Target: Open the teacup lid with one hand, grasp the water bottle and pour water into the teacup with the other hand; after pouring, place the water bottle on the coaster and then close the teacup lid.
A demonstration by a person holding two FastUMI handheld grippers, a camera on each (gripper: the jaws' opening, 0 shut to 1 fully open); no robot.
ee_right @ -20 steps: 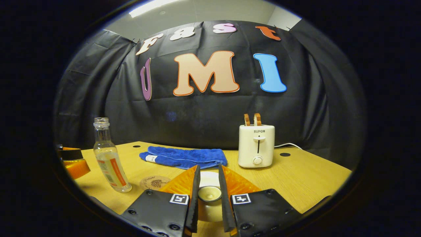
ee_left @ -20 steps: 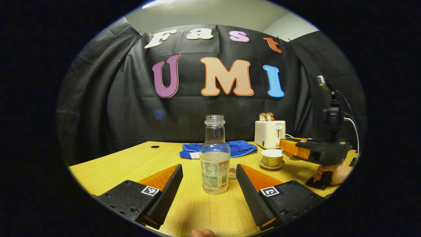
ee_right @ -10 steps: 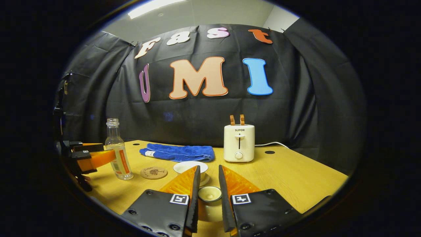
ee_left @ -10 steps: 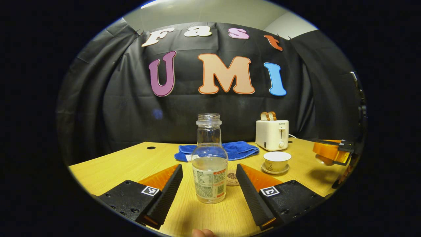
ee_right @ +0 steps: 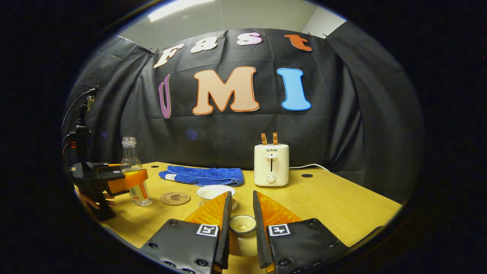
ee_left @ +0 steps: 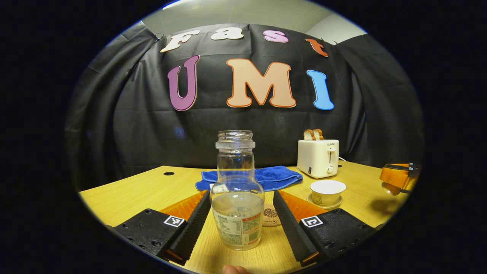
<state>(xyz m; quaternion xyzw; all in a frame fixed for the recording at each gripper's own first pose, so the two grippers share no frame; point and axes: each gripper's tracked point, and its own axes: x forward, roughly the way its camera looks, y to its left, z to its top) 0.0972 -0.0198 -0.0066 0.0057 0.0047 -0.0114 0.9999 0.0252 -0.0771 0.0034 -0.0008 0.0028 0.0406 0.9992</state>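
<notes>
Two grippers: the left gripper [ee_left: 241,219], jaws spread, flanks the bottle [ee_left: 237,198] without touching; the right gripper [ee_right: 241,224] pinches the lid [ee_right: 241,223], the cup [ee_right: 215,192] just ahead, uncovered.

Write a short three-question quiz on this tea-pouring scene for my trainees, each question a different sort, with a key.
1. True or false: the lid sits on the teacup.
2. What stands between the left gripper fingers? A) toaster B) water bottle C) blue towel
3. Fill in: the coaster lies between the bottle and the ____.

Key
1. False: the right gripper holds the lid, and the cup is open.
2. B; the fingers are open and not yet pressing on it.
3. teacup
</notes>
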